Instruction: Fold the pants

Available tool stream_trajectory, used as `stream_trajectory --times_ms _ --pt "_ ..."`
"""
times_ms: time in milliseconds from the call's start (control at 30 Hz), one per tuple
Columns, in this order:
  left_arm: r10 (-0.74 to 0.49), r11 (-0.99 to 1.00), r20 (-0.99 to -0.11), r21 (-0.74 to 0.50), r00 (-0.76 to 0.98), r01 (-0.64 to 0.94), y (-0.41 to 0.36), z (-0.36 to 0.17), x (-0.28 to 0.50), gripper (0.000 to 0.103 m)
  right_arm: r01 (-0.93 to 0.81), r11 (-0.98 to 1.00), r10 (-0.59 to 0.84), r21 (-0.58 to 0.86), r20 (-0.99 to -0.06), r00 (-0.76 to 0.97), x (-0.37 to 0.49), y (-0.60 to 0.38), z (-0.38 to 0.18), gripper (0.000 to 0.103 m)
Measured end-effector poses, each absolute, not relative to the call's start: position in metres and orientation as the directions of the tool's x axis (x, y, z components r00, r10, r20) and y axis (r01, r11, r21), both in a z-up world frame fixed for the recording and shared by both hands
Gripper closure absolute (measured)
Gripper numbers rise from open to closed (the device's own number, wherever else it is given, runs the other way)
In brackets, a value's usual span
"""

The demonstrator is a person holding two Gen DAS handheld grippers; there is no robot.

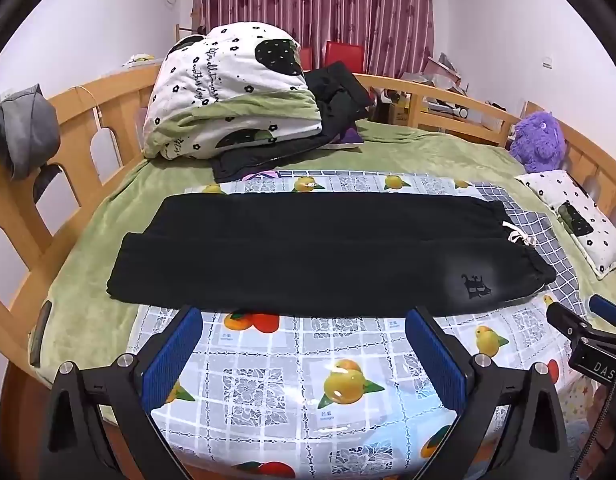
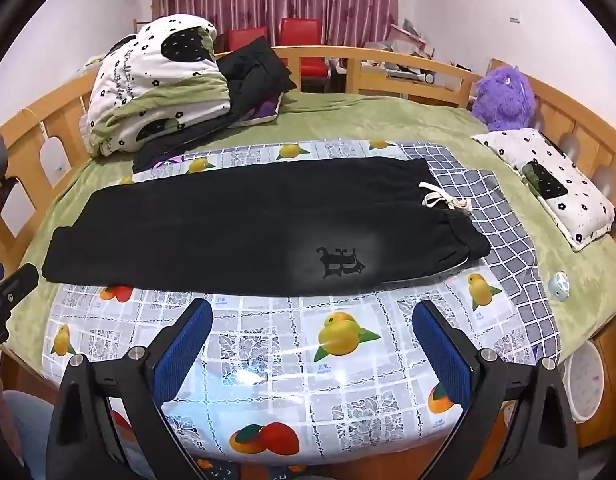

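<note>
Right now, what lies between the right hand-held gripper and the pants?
Only bare fruit-print tablecloth separates the right hand-held gripper from the pants, as the right wrist view shows.

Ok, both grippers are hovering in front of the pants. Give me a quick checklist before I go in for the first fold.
1. Left gripper open, nothing between the fingers: ok.
2. Right gripper open, nothing between the fingers: ok.
3. Pants laid flat lengthwise on the fruit-print cloth, one leg over the other: ok.
4. Drawstring tucked in: not ok, it trails off the waistband onto the checked cloth.
5. Near hem of the pants reachable, nothing on top: ok.
6. Leg cuffs lined up at the far left end: cannot tell.
</note>
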State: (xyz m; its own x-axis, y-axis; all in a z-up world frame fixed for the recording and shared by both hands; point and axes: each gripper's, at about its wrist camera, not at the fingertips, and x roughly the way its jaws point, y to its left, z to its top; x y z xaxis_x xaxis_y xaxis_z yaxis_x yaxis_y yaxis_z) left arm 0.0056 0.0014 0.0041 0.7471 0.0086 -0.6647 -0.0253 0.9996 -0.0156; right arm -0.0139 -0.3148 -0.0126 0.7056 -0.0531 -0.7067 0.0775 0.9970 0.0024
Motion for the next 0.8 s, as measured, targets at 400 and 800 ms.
stream_trajectory --times_ms 400,800 --pt "0.005 1.0 -0.663 -0.018 0.748 -0.023 0.005 -0.004 0.005 0.001 0.081 0.997 -0.06 -0.004 -0.705 0.706 -0.01 -0.293 -0.013 0.004" --pt "-0.015 0.999 -0.669 -0.048 0.743 -0.024 0.015 -0.006 0.006 0.001 0.074 0.997 -0.073 -0.029 -0.706 0.705 -0.009 -0.287 -0.013 0.004"
